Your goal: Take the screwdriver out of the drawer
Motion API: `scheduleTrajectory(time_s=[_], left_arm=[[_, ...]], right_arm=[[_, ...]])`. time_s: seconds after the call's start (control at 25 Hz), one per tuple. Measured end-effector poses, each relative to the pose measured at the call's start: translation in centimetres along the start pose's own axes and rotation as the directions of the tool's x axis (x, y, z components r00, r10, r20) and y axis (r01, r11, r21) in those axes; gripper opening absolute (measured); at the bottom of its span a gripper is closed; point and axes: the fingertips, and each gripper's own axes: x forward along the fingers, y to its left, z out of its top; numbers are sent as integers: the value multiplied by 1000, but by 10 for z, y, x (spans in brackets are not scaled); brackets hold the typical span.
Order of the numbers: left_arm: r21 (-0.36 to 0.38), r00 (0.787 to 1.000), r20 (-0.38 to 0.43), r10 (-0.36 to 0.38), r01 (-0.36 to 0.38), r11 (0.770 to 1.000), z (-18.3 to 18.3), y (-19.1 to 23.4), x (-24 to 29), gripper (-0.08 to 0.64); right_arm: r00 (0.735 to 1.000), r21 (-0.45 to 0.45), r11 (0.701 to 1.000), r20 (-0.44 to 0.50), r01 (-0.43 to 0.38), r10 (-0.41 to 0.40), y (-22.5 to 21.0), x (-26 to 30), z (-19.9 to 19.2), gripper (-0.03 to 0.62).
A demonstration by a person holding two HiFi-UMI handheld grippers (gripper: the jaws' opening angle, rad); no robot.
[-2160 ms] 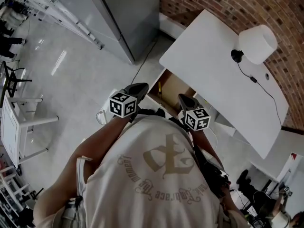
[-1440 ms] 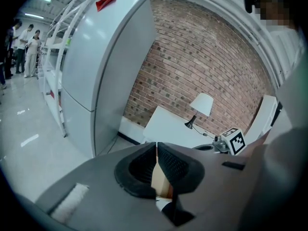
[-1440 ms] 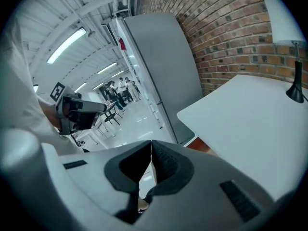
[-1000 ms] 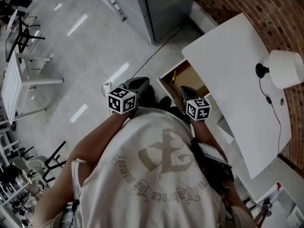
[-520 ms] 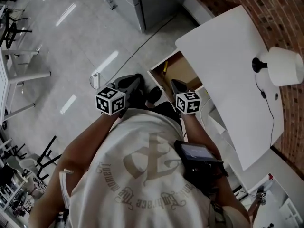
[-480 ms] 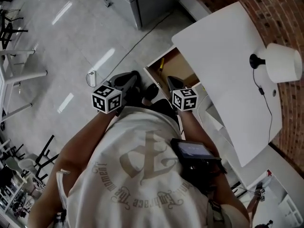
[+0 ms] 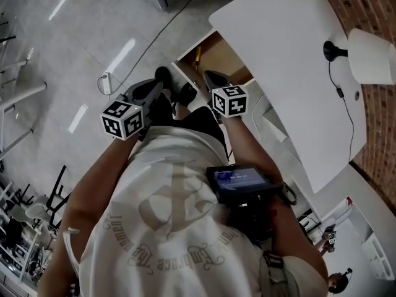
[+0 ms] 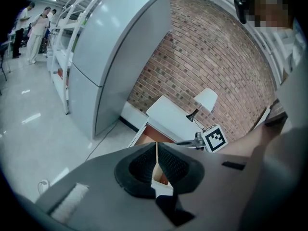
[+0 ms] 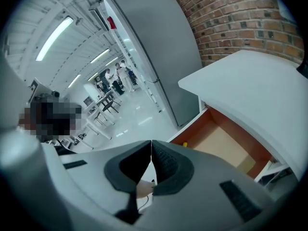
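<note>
**Q:** Where is the screwdriver?

**A:** The screwdriver (image 7: 197, 54) lies in the open drawer (image 7: 224, 62), in the corner by the front edge. Only its yellow handle shows. In the head view the handle seems to run front to back, but the shaft is too small to make out.

**Q:** Which of your claws is nearer?

**A:** Your right claw (image 7: 208, 77). It hangs just over the drawer's front edge, beside the white counter (image 7: 284, 54). The screwdriver lies ahead of it, lower down, and a little right of where it points. The right gripper view shows the same yellow spot (image 9: 185, 144) just right of the tips.

**Q:** And the claws themselves?

**A:** The right claw's jaws are pressed together with nothing between them. Your left claw (image 7: 154, 88) is likewise closed and empty, and sits out over the floor, farther off. You would likely need to open the right claw and dip it forward.
</note>
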Motion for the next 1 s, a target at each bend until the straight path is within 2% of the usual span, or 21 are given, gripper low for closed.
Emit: scheduleTrajectory(time_s=[0.24, 0.6, 1.0], left_arm=[[-19, 1000, -20, 5, -6, 1000, -8, 1, 6, 14], [-61, 999, -31, 11, -13, 998, -18, 7, 22, 14], [-97, 999, -39, 12, -16, 995, -17, 7, 26, 14]], right_arm=[[1000, 26, 1000, -20, 1, -1, -8, 11, -7, 6], [997, -4, 1000, -71, -23, 23, -16, 35, -12, 6], [992, -7, 1000, -125, 10, -11, -30, 40, -17, 6]])
